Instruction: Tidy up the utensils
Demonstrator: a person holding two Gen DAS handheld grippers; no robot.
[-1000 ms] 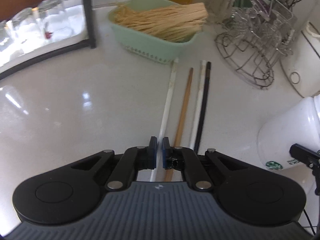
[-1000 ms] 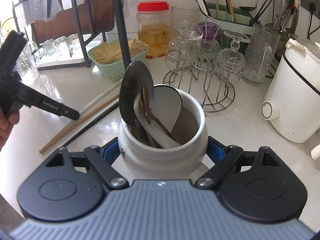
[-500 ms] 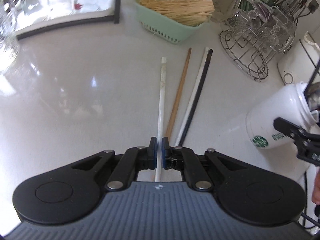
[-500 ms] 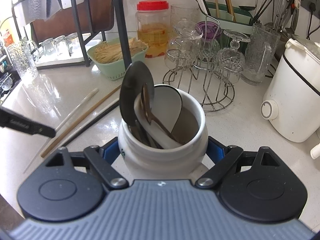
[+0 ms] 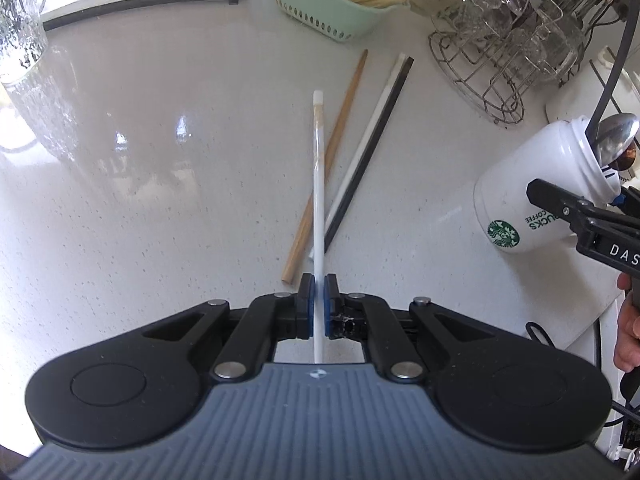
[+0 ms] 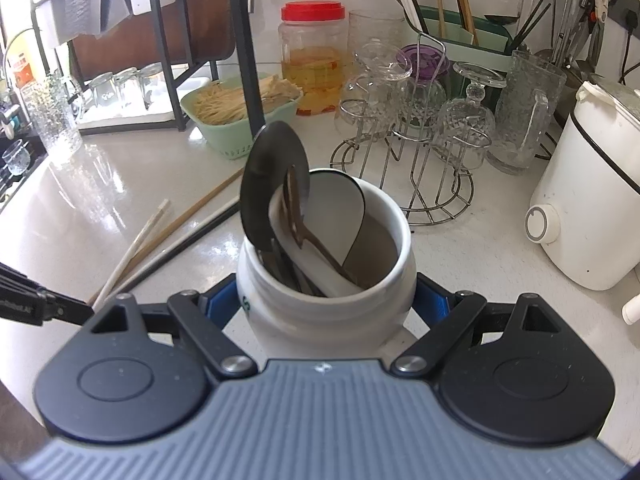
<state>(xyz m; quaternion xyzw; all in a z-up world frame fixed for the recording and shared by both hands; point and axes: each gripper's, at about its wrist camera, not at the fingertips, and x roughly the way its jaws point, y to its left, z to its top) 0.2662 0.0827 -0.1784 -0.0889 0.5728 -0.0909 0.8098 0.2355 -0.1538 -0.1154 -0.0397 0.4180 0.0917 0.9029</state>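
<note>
A glossy white speckled tabletop (image 5: 160, 184) runs back to a pale wall, crowded along its far edge. A mint-green basket (image 6: 224, 136) of thin pale sticks sits beside a black metal rack (image 6: 240, 40) with upturned glasses on a tray beneath it. To the right stand a red-lidded jar (image 6: 314, 56) of yellow liquid, a wire stand (image 6: 416, 160) hung with stemmed glasses, a textured glass pitcher (image 6: 528, 108) and a white appliance (image 6: 588, 208).

The left hand-held gripper (image 5: 319, 296) is pinched narrow on one white chopstick (image 5: 318, 168), which juts forward over the surface. Below it lie a wooden chopstick (image 5: 332, 160) and a white-and-black pair (image 5: 368, 140) lying side by side, all flat on the tabletop. The right hand-held gripper (image 6: 326, 304) clamps the white mug (image 6: 332, 304) between its blue pads; the mug holds a black spoon bowl (image 6: 272, 184), a white scoop and a brown utensil.

Only the left wrist view shows the mug's green logo and lettering (image 5: 520, 232), a metal spoon in the mug's mouth (image 5: 614, 140), and part of a person's hand (image 5: 630, 332) at the right edge. Only the right wrist view shows the mug's interior, the green caddy (image 6: 460, 48) of upright chopsticks, and the utensils hanging on the wall. There the held chopstick (image 6: 132, 252) crosses over the wooden one.
</note>
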